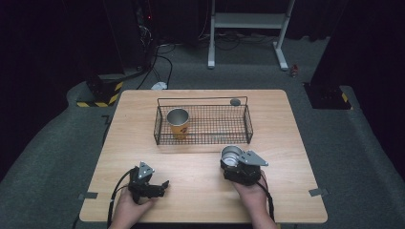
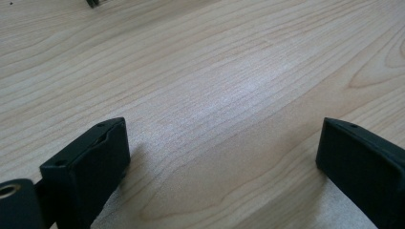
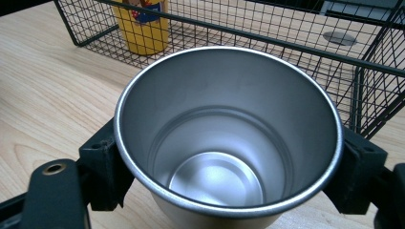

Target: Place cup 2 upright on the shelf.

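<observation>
- A wooden desk (image 1: 200, 195) is seen from the high view, with a black wire basket (image 1: 203, 139) set at its far middle
- A yellow-sided metal cup (image 1: 178, 122) is stood upright inside the basket, at its left end; a printed label is carried on its side, too small to be read
- A small grey disc (image 1: 235, 102) is seen on the desk just beyond the basket's far right corner
- The right tool (image 1: 232, 164) is held by the right hand (image 1: 250, 193) at the near right of the desk, just in front of the basket
- A plain steel cup (image 3: 229, 143) is gripped between the right tool's two black jaws, one pressed on each side of its wall, mouth upward and nothing inside
- The left tool (image 1: 165, 185) is held by the left hand (image 1: 129, 210) at the near left of the desk, well apart from the basket and the right tool
- In the left gripper view its jaws are spread wide, with bare wood grain between them
- A cable is trailed from each tool toward the near edge
</observation>
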`<state>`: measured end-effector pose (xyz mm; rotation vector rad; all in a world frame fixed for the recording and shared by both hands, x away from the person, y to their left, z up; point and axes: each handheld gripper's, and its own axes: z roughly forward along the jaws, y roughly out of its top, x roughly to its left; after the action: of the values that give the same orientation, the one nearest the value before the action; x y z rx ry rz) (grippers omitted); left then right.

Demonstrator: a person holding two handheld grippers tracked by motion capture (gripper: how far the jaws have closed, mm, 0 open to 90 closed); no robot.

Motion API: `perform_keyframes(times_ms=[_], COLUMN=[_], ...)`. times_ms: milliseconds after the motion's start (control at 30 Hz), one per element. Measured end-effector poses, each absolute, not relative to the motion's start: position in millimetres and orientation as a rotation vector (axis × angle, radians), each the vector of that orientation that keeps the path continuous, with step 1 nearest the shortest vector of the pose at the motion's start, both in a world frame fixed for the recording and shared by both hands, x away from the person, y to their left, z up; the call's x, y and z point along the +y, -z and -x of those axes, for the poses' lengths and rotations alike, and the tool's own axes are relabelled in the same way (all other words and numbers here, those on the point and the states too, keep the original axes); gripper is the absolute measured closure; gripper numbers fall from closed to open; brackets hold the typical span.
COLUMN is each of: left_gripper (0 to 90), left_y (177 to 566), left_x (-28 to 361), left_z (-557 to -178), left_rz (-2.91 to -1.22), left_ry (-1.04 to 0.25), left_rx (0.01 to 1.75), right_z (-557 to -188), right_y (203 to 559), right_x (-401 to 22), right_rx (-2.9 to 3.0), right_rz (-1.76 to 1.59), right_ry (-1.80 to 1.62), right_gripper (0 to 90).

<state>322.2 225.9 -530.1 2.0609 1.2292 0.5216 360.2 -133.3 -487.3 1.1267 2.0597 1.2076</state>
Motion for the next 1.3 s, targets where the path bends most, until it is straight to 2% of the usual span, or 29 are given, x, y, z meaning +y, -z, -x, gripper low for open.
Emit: perform_keyframes(times_ms=[1033, 1300], left_gripper=[4.7, 1.4], left_y=[530, 530], left_x=[224, 221], left_z=[-323, -326], left_rz=[-2.057, -2.061], left_ry=[-0.528, -0.523], left_rx=[1.241, 1.248], right_z=[-379, -382], right_y=[448, 440], right_x=[-115, -113], right_rx=[2.003, 1.982], right_rz=[-1.168, -1.162], right_ry=[-1.185, -1.176], right_gripper=[18.5, 18.5])
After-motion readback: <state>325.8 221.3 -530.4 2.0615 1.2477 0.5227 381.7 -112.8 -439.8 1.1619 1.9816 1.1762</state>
